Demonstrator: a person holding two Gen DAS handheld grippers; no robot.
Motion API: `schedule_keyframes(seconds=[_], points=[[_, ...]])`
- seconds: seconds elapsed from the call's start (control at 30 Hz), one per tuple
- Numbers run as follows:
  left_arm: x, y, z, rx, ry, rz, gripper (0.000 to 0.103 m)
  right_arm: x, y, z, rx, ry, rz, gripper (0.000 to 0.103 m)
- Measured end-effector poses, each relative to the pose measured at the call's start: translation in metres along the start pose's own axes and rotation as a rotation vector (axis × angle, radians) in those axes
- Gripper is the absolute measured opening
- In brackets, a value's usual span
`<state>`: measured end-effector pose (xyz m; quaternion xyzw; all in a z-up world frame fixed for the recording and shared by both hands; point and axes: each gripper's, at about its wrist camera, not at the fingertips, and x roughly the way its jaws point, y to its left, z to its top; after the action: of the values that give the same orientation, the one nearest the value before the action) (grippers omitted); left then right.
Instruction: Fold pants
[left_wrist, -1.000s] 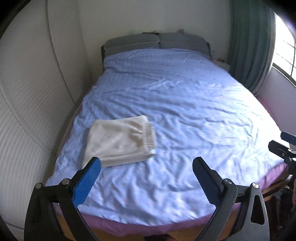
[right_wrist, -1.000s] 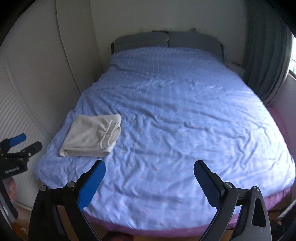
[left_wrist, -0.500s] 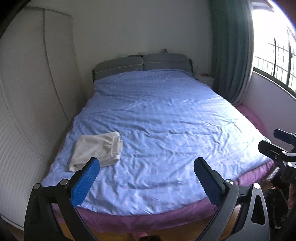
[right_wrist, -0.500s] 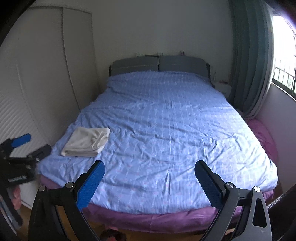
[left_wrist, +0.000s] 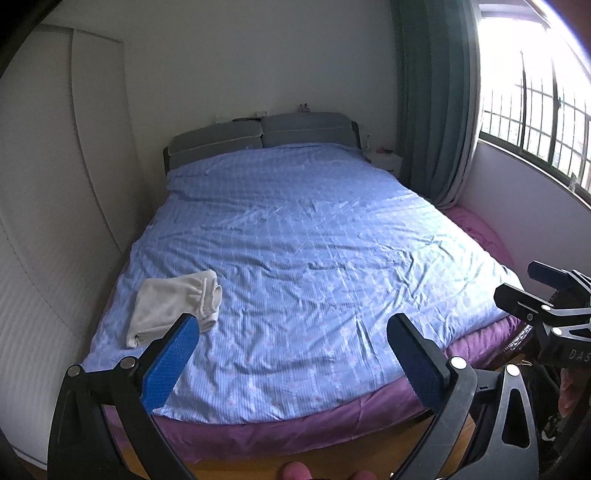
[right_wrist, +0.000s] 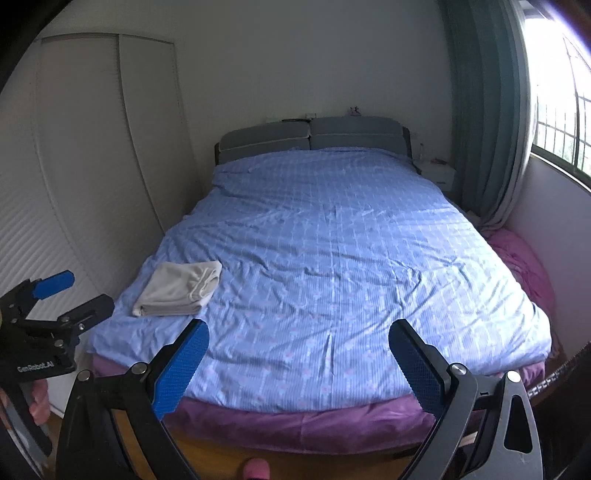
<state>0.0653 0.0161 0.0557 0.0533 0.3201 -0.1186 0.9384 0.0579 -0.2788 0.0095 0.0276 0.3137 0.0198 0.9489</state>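
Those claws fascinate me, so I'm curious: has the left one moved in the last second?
Yes. The left gripper has pulled back from the bed: the folded pants and headboard look smaller, and more wall shows.

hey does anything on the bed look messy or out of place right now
Nothing much stands out. The cream pants lie folded in a compact stack near the bed's front left corner, on the blue cover, which is only lightly wrinkled. Both the left gripper and right gripper are open and empty.

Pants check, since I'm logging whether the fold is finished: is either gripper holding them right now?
No. The folded pants lie free on the blue cover, both grippers' jaws open and empty.
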Motion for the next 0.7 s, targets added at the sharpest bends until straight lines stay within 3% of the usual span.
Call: schedule_keyframes(seconds=[0.7], points=[[-0.016, -0.018, -0.005, 0.015, -0.037, -0.022, 0.103, -0.034, -0.019, -0.009, 0.031, -0.052, -0.031, 0.099]])
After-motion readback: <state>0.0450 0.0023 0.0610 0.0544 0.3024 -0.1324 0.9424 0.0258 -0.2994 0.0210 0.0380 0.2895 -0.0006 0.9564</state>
